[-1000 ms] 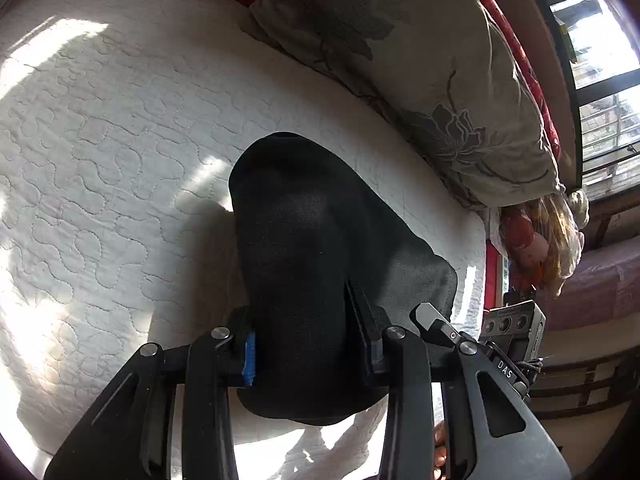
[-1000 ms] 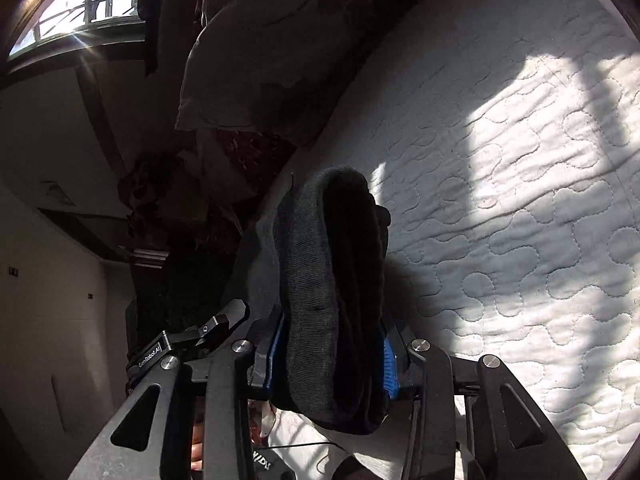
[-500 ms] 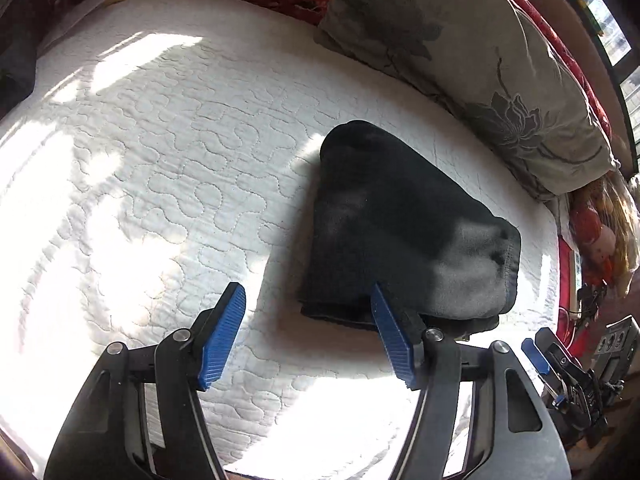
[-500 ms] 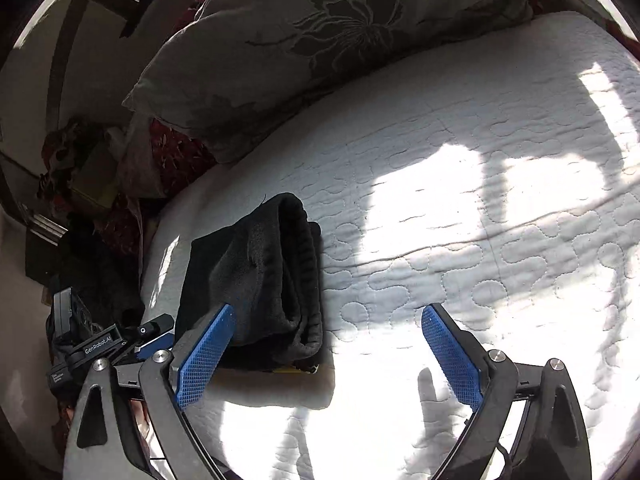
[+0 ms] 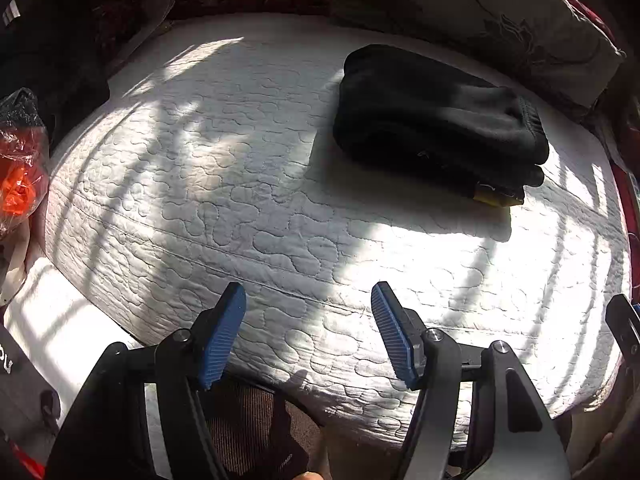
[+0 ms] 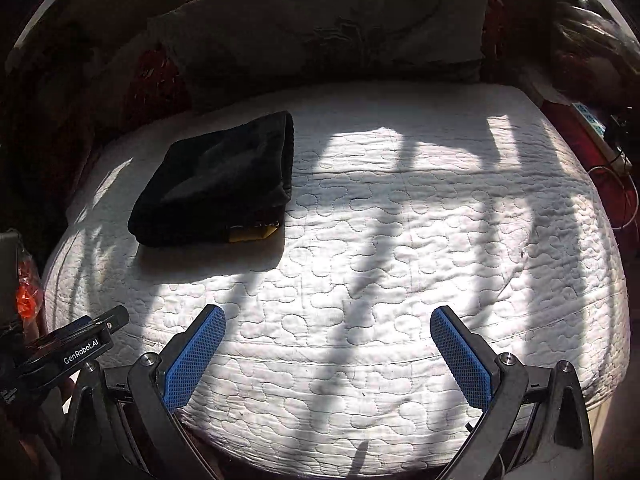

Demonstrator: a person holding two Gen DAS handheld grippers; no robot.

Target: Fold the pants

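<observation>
Pants (image 5: 436,128) lie folded in a compact black bundle on the bed (image 5: 248,208), upper right of the left wrist view, upper left of the right wrist view, just in front of the pillow (image 6: 328,32). A yellow tag pokes out at the near corner.

Left hand-held gripper (image 5: 308,334): jaws apart, nothing betw. them, low centre of frame over the near mattress edge, well apart from the bundle. Right hand-held gripper (image 6: 328,356): jaws spread wide, empty, also at the near edge. Blue pads (image 6: 196,356) are clean of cloth.

Fold looks done; step in hand is prob. the retreat and check. To do it well: keep both grippers clear of the bundle so no layer snags or lifts. Check edges line up. If the tag corner bothers, tuck w/ one pad from the side, press light and don't drag the top layer.
</observation>
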